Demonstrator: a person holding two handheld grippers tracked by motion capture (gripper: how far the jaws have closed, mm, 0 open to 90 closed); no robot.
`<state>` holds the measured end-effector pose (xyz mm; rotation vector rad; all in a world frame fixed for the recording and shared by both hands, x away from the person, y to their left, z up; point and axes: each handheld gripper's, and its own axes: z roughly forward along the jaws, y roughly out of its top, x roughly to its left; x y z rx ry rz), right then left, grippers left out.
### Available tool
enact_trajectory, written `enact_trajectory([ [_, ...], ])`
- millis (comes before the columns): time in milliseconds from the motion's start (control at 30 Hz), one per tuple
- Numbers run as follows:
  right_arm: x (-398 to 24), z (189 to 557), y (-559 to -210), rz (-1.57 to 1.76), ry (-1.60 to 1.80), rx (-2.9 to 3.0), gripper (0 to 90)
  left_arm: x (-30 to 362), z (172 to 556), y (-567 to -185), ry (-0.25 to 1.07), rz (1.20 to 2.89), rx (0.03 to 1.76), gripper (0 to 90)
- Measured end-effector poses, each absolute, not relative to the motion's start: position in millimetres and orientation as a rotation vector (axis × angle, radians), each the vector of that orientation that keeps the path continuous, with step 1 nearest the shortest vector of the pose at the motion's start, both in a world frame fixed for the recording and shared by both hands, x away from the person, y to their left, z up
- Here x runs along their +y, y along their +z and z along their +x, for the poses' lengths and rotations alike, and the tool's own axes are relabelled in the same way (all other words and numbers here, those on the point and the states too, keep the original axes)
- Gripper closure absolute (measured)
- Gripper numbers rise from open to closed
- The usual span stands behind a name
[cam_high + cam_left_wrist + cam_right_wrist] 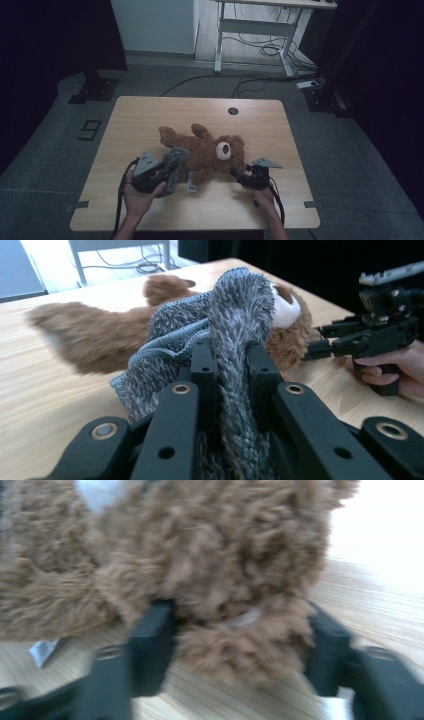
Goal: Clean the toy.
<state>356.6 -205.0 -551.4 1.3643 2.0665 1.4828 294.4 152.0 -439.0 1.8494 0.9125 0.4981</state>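
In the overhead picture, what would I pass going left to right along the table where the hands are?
Left hand → left gripper clamped on a grey knitted cloth → brown teddy bear → right gripper, its jaws around a part of the bear → right hand.

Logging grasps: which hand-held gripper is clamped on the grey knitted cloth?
The left hand-held gripper: its jaws pinch the grey knitted cloth; the right hand-held gripper straddles the teddy bear.

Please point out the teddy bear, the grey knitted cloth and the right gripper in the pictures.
teddy bear (205, 152): high view, on its brown belly.
grey knitted cloth (235, 330): left gripper view, on the fold above the fingers.
right gripper (235, 173): high view, between its fingertips at the bear's head.
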Motion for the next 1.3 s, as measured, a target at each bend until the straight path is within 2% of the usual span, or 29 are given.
enact_trajectory([
  [33, -205.0, 356.6, -551.4, 1.364, 1.483, 2.067, 44.3, 152.0, 294.4, -439.0, 0.498, 1.849, 0.913, 78.0],
  [67, -202.3, 357.3, -549.7, 1.351, 1.457, 2.08, 50.8, 143.3, 298.5, -438.0, 0.497, 1.863, 0.907, 78.0],
  [100, -202.3, 357.3, -549.7, 1.351, 1.457, 2.08, 50.8, 136.4, 301.9, -437.1, 0.499, 1.873, 0.904, 78.0],
  [200, -202.1, 357.5, -547.5, 1.347, 1.456, 2.076, 59.8, 115.5, 312.8, -435.2, 0.507, 1.906, 0.889, 78.0],
  [333, -203.0, 356.6, -544.2, 1.349, 1.481, 2.067, 67.5, 83.1, 327.3, -435.7, 0.501, 1.954, 0.86, 78.1],
  [467, -202.5, 355.6, -542.3, 1.343, 1.505, 2.062, 69.2, 43.8, 341.7, -447.0, 0.483, 2.032, 0.829, 78.1],
  [633, -202.7, 355.5, -541.8, 1.356, 1.495, 2.063, 71.3, 23.8, 348.6, -464.9, 0.475, 2.087, 0.842, 78.1],
  [833, -204.2, 356.2, -541.5, 1.369, 1.507, 2.065, 72.7, 35.5, 347.6, -469.9, 0.514, 2.097, 0.878, 78.3],
  [1300, -199.4, 357.4, -538.0, 1.303, 1.513, 2.091, 73.2, 96.4, 330.2, -473.9, 0.555, 1.995, 0.979, 78.5],
])
